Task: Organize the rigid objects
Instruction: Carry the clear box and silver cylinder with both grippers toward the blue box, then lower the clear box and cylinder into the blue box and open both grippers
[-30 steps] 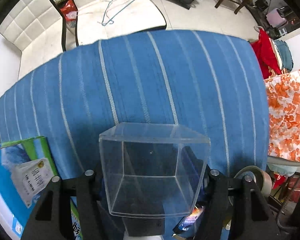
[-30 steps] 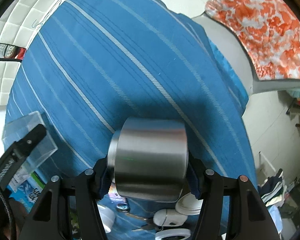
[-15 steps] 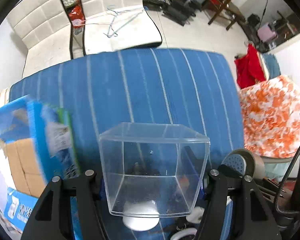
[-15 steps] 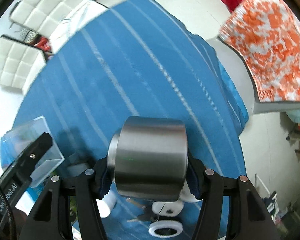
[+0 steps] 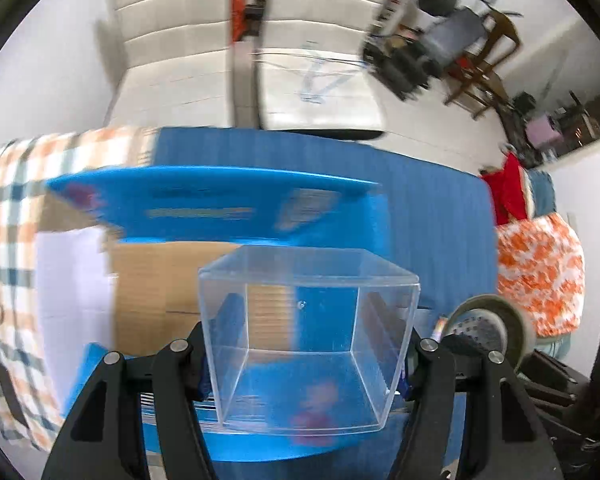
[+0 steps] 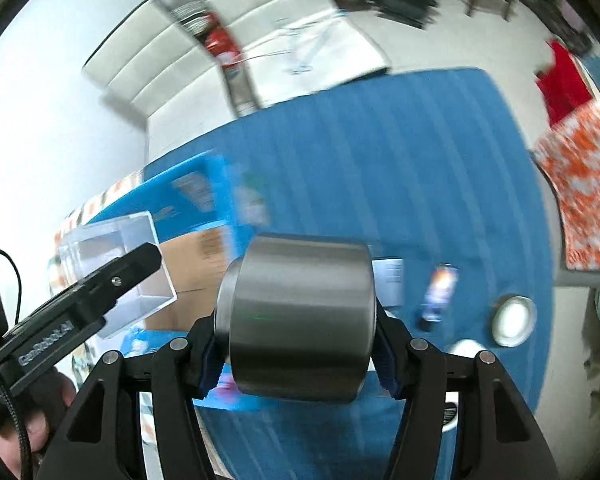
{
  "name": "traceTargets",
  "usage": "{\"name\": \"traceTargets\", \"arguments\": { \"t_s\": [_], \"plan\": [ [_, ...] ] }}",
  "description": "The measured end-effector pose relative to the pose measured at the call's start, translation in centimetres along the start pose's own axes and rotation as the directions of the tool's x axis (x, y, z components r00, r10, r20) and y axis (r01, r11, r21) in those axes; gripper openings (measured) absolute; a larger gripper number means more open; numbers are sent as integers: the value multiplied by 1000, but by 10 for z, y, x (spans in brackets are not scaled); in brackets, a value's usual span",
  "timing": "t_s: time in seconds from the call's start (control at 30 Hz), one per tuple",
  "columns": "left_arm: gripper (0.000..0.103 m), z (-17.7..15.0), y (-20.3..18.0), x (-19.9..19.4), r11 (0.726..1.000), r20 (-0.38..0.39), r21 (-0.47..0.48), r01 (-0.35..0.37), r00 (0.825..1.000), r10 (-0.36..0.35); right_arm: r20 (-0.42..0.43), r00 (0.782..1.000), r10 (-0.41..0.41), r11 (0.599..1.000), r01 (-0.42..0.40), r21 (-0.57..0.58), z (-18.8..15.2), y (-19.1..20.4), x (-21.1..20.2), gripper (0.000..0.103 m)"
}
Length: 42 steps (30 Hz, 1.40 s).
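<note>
1. Clear plastic box [image 5: 308,336] sits clamped between the fingers of the left gripper [image 5: 306,364], held up in the air with its open side tilted forward.
2. Steel cup [image 6: 298,318] lies on its side between the fingers of the right gripper [image 6: 298,354], which is clenched on its wall; it is also off the table.
3. Just ahead of and below the left gripper is an open cardboard box [image 5: 172,276] with blue flaps, its brown inside showing. From the right gripper the same box lies ahead to the left, and the left gripper with its clear load hangs over that side.
4. Ahead and to the right of the right gripper, on the blue striped tablecloth [image 6: 400,160], several loose things are left: a small can [image 6: 438,292], a round metal lid [image 6: 514,320] and a white card [image 6: 388,282]. All are blurred.
5. My judgement: both pieces are picked up and on their way to the cardboard box, so neither is stowed yet. Lowering and releasing them is left, then collecting the loose things on the cloth.
</note>
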<state>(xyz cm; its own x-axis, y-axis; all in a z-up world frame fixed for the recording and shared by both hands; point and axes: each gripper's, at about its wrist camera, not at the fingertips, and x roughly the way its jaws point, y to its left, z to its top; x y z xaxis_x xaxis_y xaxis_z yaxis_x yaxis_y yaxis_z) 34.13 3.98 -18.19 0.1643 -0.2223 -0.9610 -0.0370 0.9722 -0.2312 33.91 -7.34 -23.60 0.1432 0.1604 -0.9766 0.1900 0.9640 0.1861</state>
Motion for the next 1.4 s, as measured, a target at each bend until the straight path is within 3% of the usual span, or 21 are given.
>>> {"name": "traceTargets", "arguments": {
  "t_s": [0.23, 0.4, 0.63, 0.87, 1.1, 1.4],
  "plan": [
    [62, 8, 99, 38, 993, -59, -121, -17, 998, 10, -45, 997, -63, 993, 58, -106, 26, 99, 74, 63],
    [62, 14, 124, 85, 989, -132, -151, 3, 991, -24, -90, 989, -118, 987, 107, -117, 38, 117, 130, 63],
    [62, 23, 125, 114, 982, -173, -182, 56, 981, -88, -98, 985, -144, 985, 133, -110, 55, 115, 176, 63],
    [62, 31, 126, 120, 979, -175, -196, 58, 980, -93, -131, 979, -155, 982, 138, -131, 65, 121, 192, 64],
    [62, 37, 123, 118, 978, -187, -199, 65, 977, -103, -175, 973, -151, 980, 124, -155, 70, 131, 201, 85],
    [62, 47, 115, 118, 979, -202, -183, 87, 972, -124, -228, 964, -135, 977, 92, -190, 58, 135, 191, 92]
  ]
}}
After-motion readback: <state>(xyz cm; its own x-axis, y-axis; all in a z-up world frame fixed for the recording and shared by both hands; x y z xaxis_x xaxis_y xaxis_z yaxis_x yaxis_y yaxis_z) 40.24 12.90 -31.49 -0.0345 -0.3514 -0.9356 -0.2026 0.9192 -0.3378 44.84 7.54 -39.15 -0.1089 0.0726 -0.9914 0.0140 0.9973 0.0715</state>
